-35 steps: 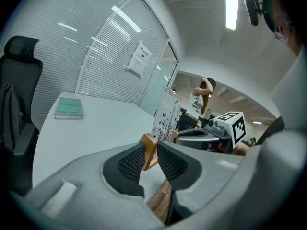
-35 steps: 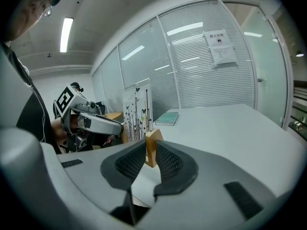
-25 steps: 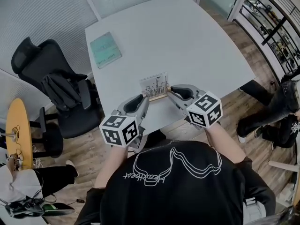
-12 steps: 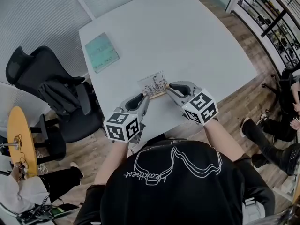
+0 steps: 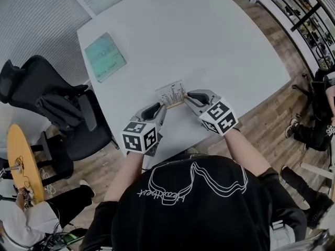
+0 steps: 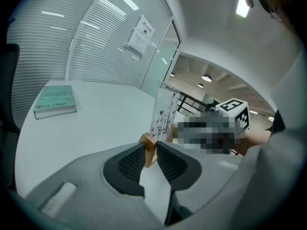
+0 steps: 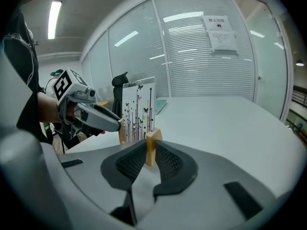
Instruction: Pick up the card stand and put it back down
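The card stand (image 5: 171, 94), a wooden base carrying an upright printed card, is located at the near edge of the surface (image 5: 209, 41). The left tongs (image 5: 163, 107) are clamped on the base's left end. The right tongs (image 5: 187, 96) are clamped on its right end. Whether the base contacts the surface cannot be determined. A teal book (image 5: 104, 56) lies at the surface's far left corner.

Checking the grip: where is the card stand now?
Head view, centre: the card stand, by the white table's near edge; left gripper clamps its left end, right gripper its right.
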{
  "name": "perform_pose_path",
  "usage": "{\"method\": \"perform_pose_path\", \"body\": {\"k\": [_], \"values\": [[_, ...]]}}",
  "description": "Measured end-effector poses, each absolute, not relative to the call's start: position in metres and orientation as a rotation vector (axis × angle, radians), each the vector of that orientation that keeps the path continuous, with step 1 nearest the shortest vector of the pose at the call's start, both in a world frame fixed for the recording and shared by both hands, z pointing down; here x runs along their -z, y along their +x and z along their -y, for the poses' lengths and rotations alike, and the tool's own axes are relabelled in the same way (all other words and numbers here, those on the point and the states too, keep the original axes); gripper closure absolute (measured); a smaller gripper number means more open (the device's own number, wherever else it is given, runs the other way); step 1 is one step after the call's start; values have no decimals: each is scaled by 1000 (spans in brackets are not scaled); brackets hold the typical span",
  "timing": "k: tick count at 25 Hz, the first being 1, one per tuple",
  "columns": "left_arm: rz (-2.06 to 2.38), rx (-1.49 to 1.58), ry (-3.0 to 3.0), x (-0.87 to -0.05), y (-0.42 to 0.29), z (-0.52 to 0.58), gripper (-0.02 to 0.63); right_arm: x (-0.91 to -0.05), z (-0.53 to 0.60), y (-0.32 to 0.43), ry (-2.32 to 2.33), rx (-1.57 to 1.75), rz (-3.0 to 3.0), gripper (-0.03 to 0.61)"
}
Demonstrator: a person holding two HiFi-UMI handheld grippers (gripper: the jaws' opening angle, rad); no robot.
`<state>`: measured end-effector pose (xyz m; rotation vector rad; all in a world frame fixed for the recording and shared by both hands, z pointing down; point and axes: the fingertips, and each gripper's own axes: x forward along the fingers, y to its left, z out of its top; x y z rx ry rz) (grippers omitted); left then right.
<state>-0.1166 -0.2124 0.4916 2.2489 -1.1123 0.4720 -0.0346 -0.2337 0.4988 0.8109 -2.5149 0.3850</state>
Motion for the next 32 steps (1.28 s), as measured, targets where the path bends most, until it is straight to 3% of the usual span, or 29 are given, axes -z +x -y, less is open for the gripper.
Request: {"method": "perform_pose_path", "body": {"k": [12,32], "values": [[1096,-587,2223,-545,-111,229,531,-554,249,-30,818,-441,2444,514],[1139,-556,2180,-561,-106,226,531,-565,244,-25,840,-519,2454,506]]}}
